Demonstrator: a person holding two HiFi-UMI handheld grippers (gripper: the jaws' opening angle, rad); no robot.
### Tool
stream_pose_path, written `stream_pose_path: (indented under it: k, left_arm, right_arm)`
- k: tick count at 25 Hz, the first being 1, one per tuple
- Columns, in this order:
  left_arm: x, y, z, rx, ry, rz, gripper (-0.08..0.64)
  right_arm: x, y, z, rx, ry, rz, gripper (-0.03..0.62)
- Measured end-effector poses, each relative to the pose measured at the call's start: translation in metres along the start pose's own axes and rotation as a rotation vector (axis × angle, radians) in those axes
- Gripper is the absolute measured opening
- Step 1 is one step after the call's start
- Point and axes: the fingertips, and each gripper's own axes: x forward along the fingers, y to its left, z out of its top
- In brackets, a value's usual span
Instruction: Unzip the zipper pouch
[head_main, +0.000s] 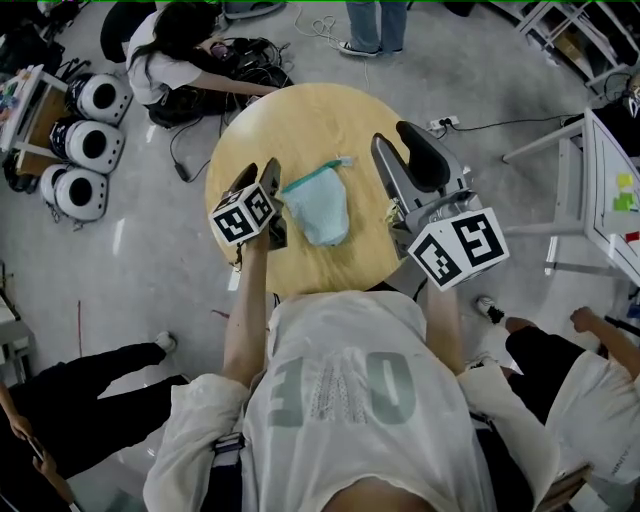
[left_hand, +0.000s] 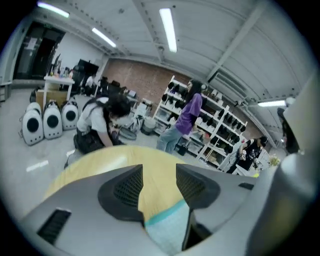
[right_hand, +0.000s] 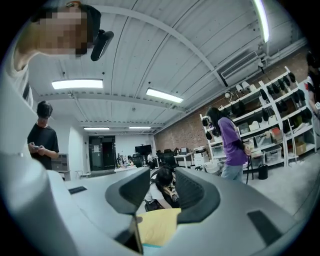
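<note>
One zipper pouch (head_main: 318, 205), one round counter (head_main: 300, 120), three white domed cases (head_main: 90, 145), and two tools: left hand-held gripper (head_main: 264, 172), right hand-held gripper (head_main: 392, 136).

from my remote seat, the person i steer wears a loose, pale off-white shirt (head_main: 345, 400) with big grey-green letters across the back and a fine mesh-like patch between them. its sleeves (head_main: 195, 420) are bunched in soft folds above the elbows. the left gripper (head_main: 258, 175) has a smooth grey shell with black inner pads (left_hand: 131, 186) that have a fine grid texture, and a dark rectangular slot (left_hand: 54, 225) sits in its housing. its left cube (head_main: 243, 215) is white with black square markers. the right gripper (head_main: 400, 140) is the same grey and black build, and its right cube (head_main: 458, 250) looks larger in the head view.
</note>
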Motion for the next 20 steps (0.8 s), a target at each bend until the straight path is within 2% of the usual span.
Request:
stream_pose_path:
  k: [3, 6, 10, 14, 17, 20]
  left_arm:
    - [-0.028, -0.024, 0.079, 0.092, -0.204, -0.021, 0.204]
    - [-0.071, -0.062, 0.146, 0.196, -0.414, -0.052, 0.136]
    - [-0.128, -0.108, 0.197, 0.34, -0.615, -0.062, 0.062]
    - [-0.167, -0.142, 0.208, 0.459, -0.711, -0.06, 0.042]
    - [-0.185, -0.159, 0.204, 0.543, -0.739, -0.039, 0.035]
    - [-0.192, -0.165, 0.196, 0.578, -0.743, -0.018, 0.026]
  right_arm:
    - [0.005, 0.002, 0.008, -0.056, -0.014, -0.027, 0.151]
    - [0.009, 0.005, 0.013, -0.109, -0.025, -0.042, 0.13]
    - [0.016, 0.013, 0.019, -0.159, -0.041, -0.049, 0.106]
    - [0.018, 0.02, 0.021, -0.175, -0.062, -0.05, 0.081]
    - [0.019, 0.024, 0.017, -0.171, -0.063, -0.051, 0.064]
    - [0.02, 0.029, 0.011, -0.172, -0.05, -0.056, 0.046]
